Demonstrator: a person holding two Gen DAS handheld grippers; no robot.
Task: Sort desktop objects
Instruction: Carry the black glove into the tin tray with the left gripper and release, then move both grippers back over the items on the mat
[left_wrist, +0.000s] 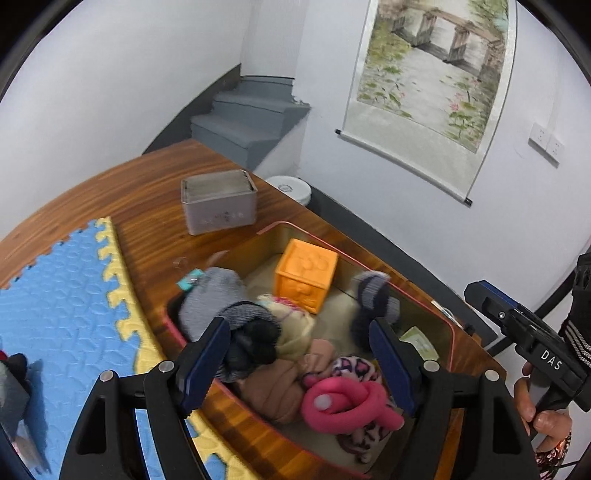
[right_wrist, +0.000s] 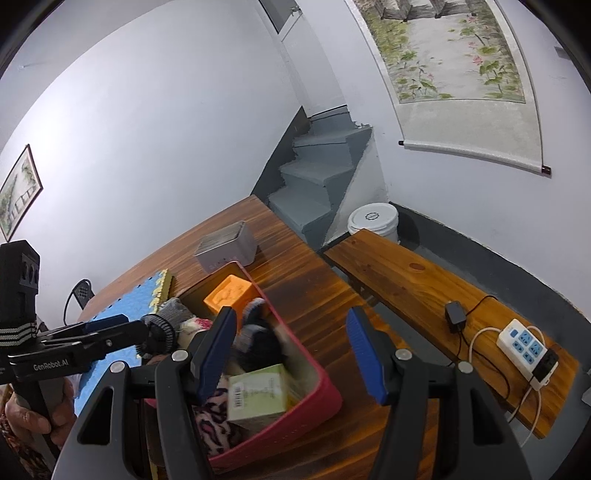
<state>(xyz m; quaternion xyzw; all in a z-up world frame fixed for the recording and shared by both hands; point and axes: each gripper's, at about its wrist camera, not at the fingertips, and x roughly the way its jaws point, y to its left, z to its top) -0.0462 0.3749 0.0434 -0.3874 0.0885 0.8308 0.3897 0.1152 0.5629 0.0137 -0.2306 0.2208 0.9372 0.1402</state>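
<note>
A red bin (left_wrist: 306, 230) on the wooden table holds an orange cube (left_wrist: 306, 275), a pink plush ring (left_wrist: 343, 402), leopard-print cloth (left_wrist: 358, 369), brown cloth (left_wrist: 273, 395) and a pale green box (right_wrist: 258, 391). One grey knit glove (left_wrist: 210, 299) lies over the bin's left rim. A second, blurred grey glove (left_wrist: 373, 295) is inside at the right. My left gripper (left_wrist: 299, 354) hangs open above the bin, holding nothing. My right gripper (right_wrist: 290, 354) is open over the bin's right rim (right_wrist: 317, 398) and the table; it also shows side-on as the right gripper (left_wrist: 476, 291).
A grey tin box (left_wrist: 218, 203) stands on the table behind the bin. A blue and yellow foam mat (left_wrist: 55, 314) covers the table's left part. To the right are a wooden bench (right_wrist: 424, 288) with a power strip (right_wrist: 521, 339), a white bucket (right_wrist: 373, 221) and grey stairs.
</note>
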